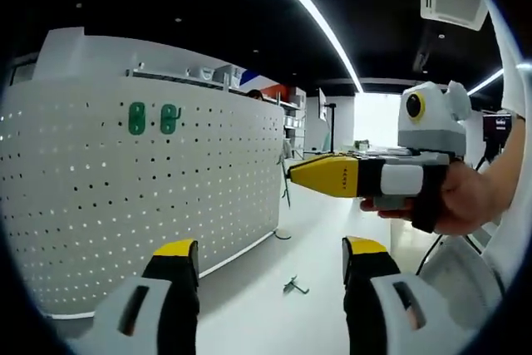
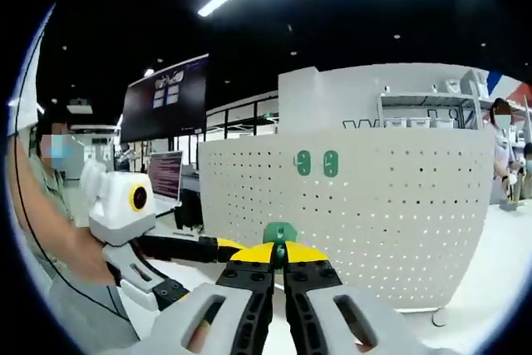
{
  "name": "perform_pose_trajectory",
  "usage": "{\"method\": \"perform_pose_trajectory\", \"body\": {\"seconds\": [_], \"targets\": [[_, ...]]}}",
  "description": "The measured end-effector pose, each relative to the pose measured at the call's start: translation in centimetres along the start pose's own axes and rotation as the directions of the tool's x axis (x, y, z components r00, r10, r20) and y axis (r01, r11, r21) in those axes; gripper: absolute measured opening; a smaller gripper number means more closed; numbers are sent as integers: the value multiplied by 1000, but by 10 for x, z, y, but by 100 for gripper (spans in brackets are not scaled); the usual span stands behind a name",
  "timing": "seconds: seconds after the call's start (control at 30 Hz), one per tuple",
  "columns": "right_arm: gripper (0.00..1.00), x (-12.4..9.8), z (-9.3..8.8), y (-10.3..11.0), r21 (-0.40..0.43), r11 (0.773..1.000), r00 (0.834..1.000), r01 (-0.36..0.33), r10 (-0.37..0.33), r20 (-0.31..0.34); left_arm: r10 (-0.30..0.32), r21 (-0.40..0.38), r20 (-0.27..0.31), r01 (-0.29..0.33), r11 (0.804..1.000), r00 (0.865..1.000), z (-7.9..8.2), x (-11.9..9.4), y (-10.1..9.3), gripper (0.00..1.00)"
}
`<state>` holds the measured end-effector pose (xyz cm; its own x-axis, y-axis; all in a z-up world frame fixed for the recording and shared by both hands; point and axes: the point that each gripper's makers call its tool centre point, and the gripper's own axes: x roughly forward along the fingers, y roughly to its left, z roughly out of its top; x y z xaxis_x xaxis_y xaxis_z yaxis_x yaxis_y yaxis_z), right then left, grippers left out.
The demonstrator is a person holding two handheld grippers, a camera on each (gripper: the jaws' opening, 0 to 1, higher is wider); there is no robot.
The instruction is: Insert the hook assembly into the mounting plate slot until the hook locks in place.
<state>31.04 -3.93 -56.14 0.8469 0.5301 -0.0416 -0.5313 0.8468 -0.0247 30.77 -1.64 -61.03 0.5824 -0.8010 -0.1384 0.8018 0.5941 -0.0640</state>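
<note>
Right gripper view: green hook mostly hidden between closed fingers.

green hooks on pegboard: 2 | held green hook: 1 | loose metal hook on table: 1

The small green plastic hook piece is mostly buried between the right gripper tips; can't make out its shape.

A white tabletop carries a curved white pegboard, with a small metal hook lying near its base.
</note>
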Motion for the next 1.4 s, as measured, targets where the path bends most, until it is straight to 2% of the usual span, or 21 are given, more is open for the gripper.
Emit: {"method": "perform_pose_trajectory", "body": {"seconds": [0.23, 0.43, 0.9, 1.4], "targets": [[1, 1, -3, -10, 33, 999, 1000, 29, -29, -5, 10, 3, 5, -10, 1000, 1000, 0, -2, 2, 71], [1, 7, 2, -29, 84, 993, 997, 82, -83, 3, 28, 14, 8, -28, 1000, 1000, -2, -10, 6, 70], [1, 31, 23, -51, 53, 988, 989, 142, -144, 19, 90, 11, 34, -90, 996, 995, -3, -40, 24, 69], [1, 59, 48, -79, 24, 980, 979, 196, -198, 55, 168, 8, 31, -168, 986, 985, -17, -73, 40, 70]]}}
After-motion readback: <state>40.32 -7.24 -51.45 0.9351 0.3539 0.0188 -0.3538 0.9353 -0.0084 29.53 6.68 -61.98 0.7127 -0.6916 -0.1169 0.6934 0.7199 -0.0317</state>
